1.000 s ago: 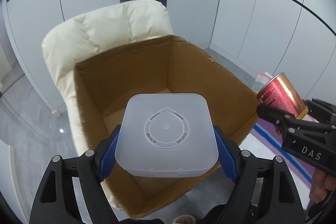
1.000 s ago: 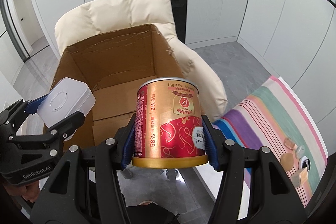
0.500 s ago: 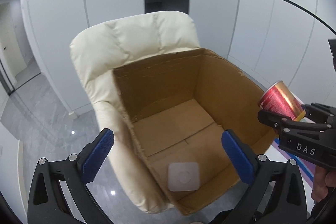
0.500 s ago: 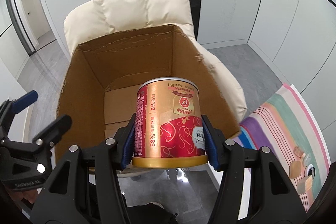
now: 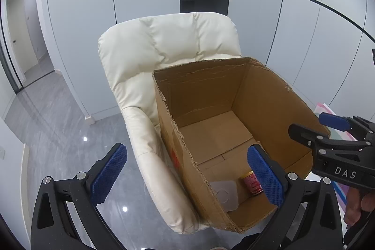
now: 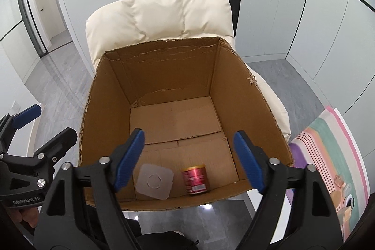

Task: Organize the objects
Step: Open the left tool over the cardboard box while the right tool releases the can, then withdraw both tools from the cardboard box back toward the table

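Down on the near floor of the open brown cardboard box (image 6: 187,95), the red-and-gold can (image 6: 195,179) lies toppled beside the translucent square plastic container (image 6: 154,180), so it may roll about, while left gripper (image 5: 185,176) and just-opened right gripper (image 6: 188,156) hang spread and empty.

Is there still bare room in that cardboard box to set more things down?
Plenty. The cardboard box floor is bare from the back wall to about the middle seam, and the right front corner is free too. Only the near edge is taken: the plastic container and the red can lie there, close but apart.
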### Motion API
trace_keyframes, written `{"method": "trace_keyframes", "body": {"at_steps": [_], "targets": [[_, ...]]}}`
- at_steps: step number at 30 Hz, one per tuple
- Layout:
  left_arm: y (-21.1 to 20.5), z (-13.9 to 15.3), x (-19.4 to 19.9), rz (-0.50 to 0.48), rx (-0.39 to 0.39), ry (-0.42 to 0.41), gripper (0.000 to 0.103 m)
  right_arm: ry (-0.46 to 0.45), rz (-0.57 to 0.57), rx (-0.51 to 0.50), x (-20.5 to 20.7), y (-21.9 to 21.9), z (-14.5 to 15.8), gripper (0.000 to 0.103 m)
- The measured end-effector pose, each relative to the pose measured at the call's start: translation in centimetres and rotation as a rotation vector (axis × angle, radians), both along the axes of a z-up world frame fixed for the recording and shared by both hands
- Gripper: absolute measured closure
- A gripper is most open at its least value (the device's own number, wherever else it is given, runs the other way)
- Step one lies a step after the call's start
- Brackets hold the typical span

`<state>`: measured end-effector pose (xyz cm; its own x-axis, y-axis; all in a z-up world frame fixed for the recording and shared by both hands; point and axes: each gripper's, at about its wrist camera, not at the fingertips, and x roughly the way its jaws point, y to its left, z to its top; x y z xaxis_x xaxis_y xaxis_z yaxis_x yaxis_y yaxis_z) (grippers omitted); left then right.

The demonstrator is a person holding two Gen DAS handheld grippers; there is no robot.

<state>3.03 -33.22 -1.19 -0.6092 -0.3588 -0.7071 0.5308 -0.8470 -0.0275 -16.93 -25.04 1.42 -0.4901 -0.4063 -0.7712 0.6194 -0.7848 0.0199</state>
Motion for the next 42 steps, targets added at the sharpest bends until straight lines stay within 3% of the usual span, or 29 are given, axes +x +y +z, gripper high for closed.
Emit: {"method": "trace_keyframes", "body": {"at_steps": [3,9,42], "targets": [[0.1,0.0,-0.1,0.000,0.005,0.001,0.000,-0.009,-0.006,0.006,-0.2,0.1,-0.2,0.017],[0.3,0.0,-0.5,0.002,0.016,0.003,0.000,-0.015,-0.033,0.001,-0.5,1.2,-0.1,0.001],[7.8,0.0,-5.9,-0.169,0.038,0.008,0.000,0.002,-0.212,0.000,-2.5,11.2,0.1,0.000]]}}
